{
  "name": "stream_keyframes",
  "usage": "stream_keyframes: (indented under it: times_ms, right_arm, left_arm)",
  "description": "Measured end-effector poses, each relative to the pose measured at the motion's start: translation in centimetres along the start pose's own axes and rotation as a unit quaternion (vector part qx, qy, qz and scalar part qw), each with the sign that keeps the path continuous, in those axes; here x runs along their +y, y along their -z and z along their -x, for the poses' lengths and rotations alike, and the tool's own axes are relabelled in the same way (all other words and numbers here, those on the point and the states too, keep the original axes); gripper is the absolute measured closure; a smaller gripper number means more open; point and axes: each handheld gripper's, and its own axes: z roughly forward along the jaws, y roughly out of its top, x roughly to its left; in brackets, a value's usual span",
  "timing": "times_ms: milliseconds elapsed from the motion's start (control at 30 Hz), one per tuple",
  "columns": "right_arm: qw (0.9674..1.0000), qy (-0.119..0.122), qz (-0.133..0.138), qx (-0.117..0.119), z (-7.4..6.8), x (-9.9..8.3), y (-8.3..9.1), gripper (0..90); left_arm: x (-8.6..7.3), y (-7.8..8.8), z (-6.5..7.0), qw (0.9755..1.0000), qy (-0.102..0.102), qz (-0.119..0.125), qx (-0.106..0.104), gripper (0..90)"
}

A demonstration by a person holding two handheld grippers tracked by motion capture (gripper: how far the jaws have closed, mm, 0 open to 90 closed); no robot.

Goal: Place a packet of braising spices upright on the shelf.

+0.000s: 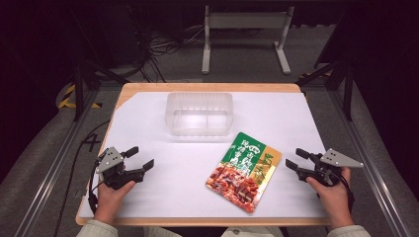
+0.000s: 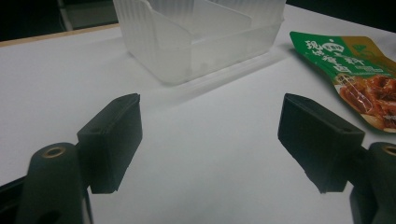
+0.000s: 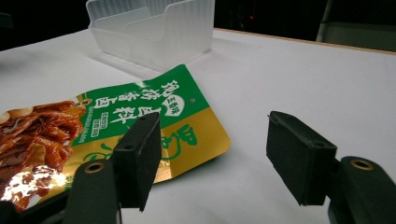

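Left tool (image 1: 138, 157) with jaws apart over bare white counter (image 1: 163, 182), right tool (image 1: 295, 159) gaping empty just beside the sauce packet (image 1: 244, 171) lying flat near the front, clear plastic container (image 1: 199, 114) farther back

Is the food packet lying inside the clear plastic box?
No, the food packet lies flat on the white table, apart from the clear plastic box behind it.

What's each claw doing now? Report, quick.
Left claw: open, holding nothing.
Right claw: open, holding nothing, beside the packet.
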Motion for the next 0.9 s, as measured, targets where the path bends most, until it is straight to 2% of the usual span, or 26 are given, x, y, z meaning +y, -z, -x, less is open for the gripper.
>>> stream_keyframes:
  times_ms: [167, 333, 533, 633, 733, 900]
  right_arm:
    - [0.9997, 0.022, -0.003, 0.009, -0.5, 0.1, -0.1, 36.3]
    - [0.9994, 0.033, -0.003, 0.012, -0.7, 0.5, -0.2, 36.0]
    - [0.9988, 0.042, 0.006, 0.025, -1.0, 1.7, -0.3, 36.0]
    - [0.9985, 0.045, 0.008, 0.029, -1.1, 2.5, -0.3, 34.5]
    - [0.9986, 0.033, 0.008, 0.041, -1.2, 3.5, -0.2, 34.6]
    - [0.9987, 0.026, 0.005, 0.044, -1.2, 5.1, -0.1, 33.1]
  left_arm:
    - [0.1, -0.2, 0.2, 1.0000, -0.002, 0.000, -0.003, 22.5]
    - [0.1, -0.2, 0.2, 1.0000, -0.006, -0.005, -0.001, 22.5]
    - [0.0, 0.0, 0.2, 1.0000, -0.003, -0.007, 0.004, 22.5]
    - [-0.2, 0.1, 0.3, 0.9999, 0.008, -0.008, 0.003, 22.5]
    - [-0.2, 0.2, 0.3, 0.9999, 0.011, -0.006, 0.005, 22.5]
    - [-0.1, 0.2, 0.4, 0.9999, 0.009, -0.007, 0.007, 22.4]
